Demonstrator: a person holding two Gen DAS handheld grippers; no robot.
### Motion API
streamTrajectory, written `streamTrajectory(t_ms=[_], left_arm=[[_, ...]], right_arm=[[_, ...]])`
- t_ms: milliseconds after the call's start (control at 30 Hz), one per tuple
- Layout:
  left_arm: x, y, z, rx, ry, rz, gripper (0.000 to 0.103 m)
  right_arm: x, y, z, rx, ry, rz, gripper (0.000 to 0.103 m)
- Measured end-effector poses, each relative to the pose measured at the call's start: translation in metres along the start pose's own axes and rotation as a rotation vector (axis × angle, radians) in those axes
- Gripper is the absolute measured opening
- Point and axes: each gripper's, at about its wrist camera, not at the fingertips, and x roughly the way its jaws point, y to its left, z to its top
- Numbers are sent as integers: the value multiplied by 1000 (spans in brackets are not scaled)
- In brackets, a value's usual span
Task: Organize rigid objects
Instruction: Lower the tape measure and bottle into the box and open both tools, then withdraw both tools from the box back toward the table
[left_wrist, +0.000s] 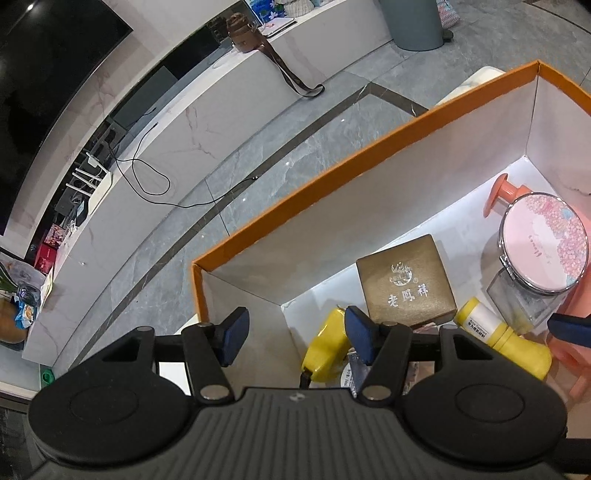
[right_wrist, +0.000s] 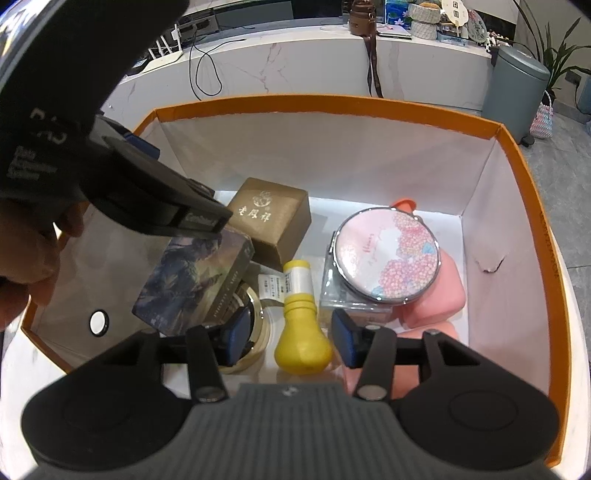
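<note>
A large orange-rimmed cardboard box with white inner walls (right_wrist: 491, 192) holds everything. Inside it, a round pink floral compact mirror (right_wrist: 388, 254) rests tilted on a clear plastic case, near a square brown gift box with pale lettering (right_wrist: 273, 218) and a dark illustrated flat box (right_wrist: 192, 277). A yellow bulb-shaped bottle (right_wrist: 301, 332) stands between the spread, empty fingers of the right gripper (right_wrist: 291, 341). The left gripper (left_wrist: 295, 336) hangs over the box's corner, jaws apart, pinching nothing.
</note>
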Motion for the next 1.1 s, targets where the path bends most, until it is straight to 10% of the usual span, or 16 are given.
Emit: streamTrajectory(t_ms=[700,1100], left_arm=[[-66,9,0,-28,-79,22,70],[-136,28,-39,-285,-250,-98,88]], right_arm=[[-59,-10,0,14,-84,-37,54],[-108,-16,-10,7,-159,-72,62]])
